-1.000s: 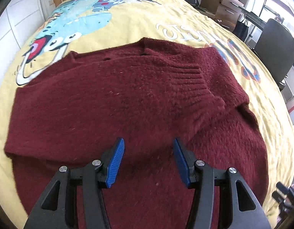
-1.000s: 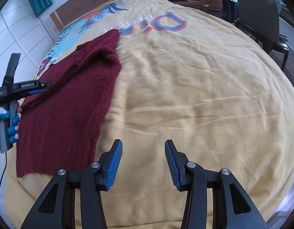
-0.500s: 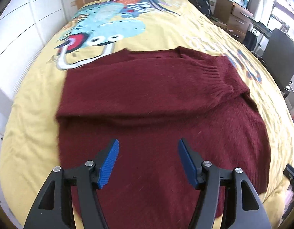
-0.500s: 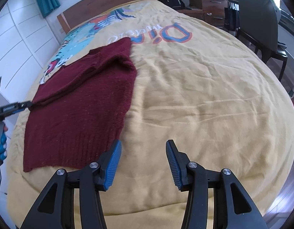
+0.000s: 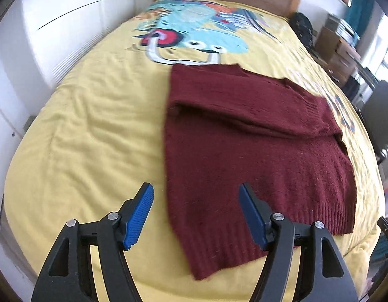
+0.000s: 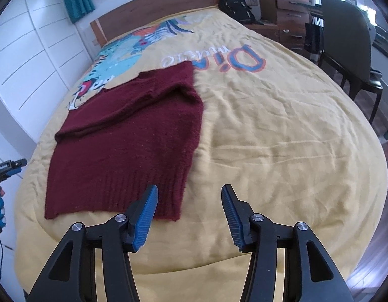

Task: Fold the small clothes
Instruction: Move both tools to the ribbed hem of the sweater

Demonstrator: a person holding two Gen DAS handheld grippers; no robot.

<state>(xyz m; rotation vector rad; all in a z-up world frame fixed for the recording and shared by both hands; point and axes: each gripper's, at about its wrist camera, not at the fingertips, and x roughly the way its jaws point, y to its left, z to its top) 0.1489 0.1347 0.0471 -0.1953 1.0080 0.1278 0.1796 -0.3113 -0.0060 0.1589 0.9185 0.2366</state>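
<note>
A dark red knitted sweater [image 5: 256,146] [image 6: 133,138] lies flat on the yellow bedspread [image 5: 93,130] [image 6: 282,138], both sleeves folded across its chest and its ribbed hem toward me. My left gripper [image 5: 195,216] hovers above the sweater's near left hem corner; its jaws are opening and nothing is between them. My right gripper [image 6: 190,216] hangs over the bedspread just off the hem's right corner, its jaws also opening on nothing. The left gripper [image 6: 16,166] and the gloved hand holding it show at the left edge of the right wrist view.
The wooden headboard [image 6: 153,7] and white panelled wall [image 6: 30,58] bound the far and left sides. A black backpack [image 6: 234,2], wooden drawers [image 6: 287,12] and a dark chair [image 6: 347,42] stand to the right of the bed.
My left gripper pulled back and left off the sweater, rising, and its jaws widened. The right gripper rose and drew back a little, jaws widening; the sweater now appears whole in both views.
</note>
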